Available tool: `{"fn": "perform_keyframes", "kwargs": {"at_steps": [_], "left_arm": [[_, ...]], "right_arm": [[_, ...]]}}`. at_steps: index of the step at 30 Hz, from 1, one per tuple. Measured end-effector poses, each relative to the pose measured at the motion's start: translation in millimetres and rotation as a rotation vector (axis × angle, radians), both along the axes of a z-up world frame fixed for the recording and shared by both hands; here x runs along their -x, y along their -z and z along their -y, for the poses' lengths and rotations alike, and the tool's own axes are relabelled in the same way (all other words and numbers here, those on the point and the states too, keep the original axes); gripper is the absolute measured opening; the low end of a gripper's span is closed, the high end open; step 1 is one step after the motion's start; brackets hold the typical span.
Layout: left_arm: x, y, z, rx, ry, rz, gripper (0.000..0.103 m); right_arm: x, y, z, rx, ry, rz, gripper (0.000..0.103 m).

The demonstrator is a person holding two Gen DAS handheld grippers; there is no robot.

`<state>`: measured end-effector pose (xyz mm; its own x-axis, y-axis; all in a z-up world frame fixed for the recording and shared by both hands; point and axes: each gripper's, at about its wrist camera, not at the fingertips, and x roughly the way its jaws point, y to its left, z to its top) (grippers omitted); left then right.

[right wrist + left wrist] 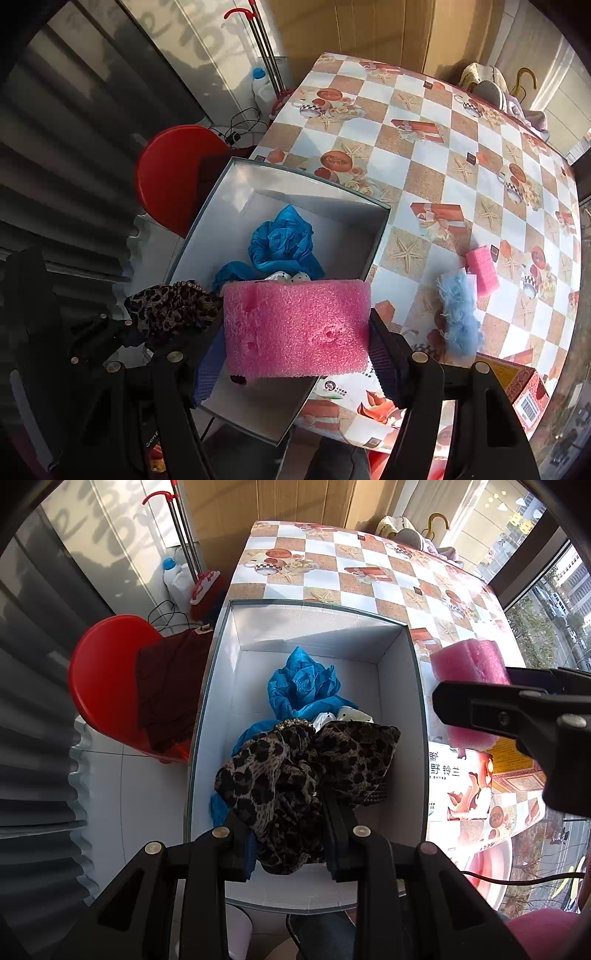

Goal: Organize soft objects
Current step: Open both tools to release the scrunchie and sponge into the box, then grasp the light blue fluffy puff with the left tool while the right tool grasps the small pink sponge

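A white cardboard box (399,686) (236,192) sits at the table's left edge. In it lie a crumpled blue cloth (301,686) (282,240) and a white dotted piece (351,713). My left gripper (286,805) is shut on a leopard-print cloth (306,768) (170,306) and holds it over the box. My right gripper (295,332) is shut on a big pink foam block (295,328) (467,661), held above the box's right wall. A small pink foam piece (480,269) and a fluffy light-blue cloth (458,314) lie on the table to the right.
The checkered tablecloth (424,147) covers the table. A red stool (103,675) with a dark red cloth stands left of the box. A printed carton (517,384) lies at the table's near right. A mop and bottles stand by the far wall.
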<state>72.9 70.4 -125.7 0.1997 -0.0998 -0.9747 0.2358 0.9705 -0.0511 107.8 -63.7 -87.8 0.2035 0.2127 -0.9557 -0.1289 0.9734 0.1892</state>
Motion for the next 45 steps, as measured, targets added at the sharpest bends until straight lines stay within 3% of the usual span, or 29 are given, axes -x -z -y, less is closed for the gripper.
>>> {"fn": "perform_keyframes", "kwargs": {"at_steps": [10, 12, 14, 15, 17, 18, 22, 26, 31, 34, 39, 45], "left_arm": [[-1, 6, 0, 0.003, -0.014, -0.021, 0.032], [-1, 7, -1, 0.007, -0.017, -0.021, 0.037], [0, 7, -1, 0.010, -0.020, -0.016, 0.051], [0, 6, -2, 0.010, -0.019, -0.006, 0.057], [1, 3, -2, 0.020, -0.022, 0.015, 0.083], [1, 2, -4, 0.036, -0.027, 0.019, 0.087], [-3, -1, -6, 0.089, -0.039, -0.005, 0.089], [-7, -17, 6, 0.129, -0.012, 0.032, 0.089], [-22, -35, 60, 0.176, 0.107, 0.031, 0.089], [-33, -30, 110, 0.199, 0.176, -0.032, 0.089], [-56, 16, 196, 0.190, 0.231, -0.183, 0.089], [-80, 86, 255, 0.137, 0.176, -0.343, 0.089]], "right_arm": [[-8, 4, -3, 0.000, -0.007, -0.010, 0.071], [-10, 4, -4, 0.004, -0.013, -0.009, 0.071], [-12, 5, -5, 0.005, -0.017, -0.012, 0.072], [-13, 6, -5, 0.001, -0.018, -0.018, 0.082], [-14, 7, -4, -0.016, -0.009, -0.022, 0.101], [-14, 6, -2, -0.012, 0.001, -0.017, 0.102], [-14, 10, 14, -0.061, 0.051, -0.068, 0.102], [-8, 7, 53, -0.089, 0.137, -0.107, 0.102], [8, -16, 134, -0.078, 0.254, -0.091, 0.102], [21, -26, 190, -0.070, 0.359, -0.082, 0.102], [42, -25, 272, -0.061, 0.523, -0.079, 0.102], [64, 12, 330, -0.084, 0.624, -0.147, 0.102]]}}
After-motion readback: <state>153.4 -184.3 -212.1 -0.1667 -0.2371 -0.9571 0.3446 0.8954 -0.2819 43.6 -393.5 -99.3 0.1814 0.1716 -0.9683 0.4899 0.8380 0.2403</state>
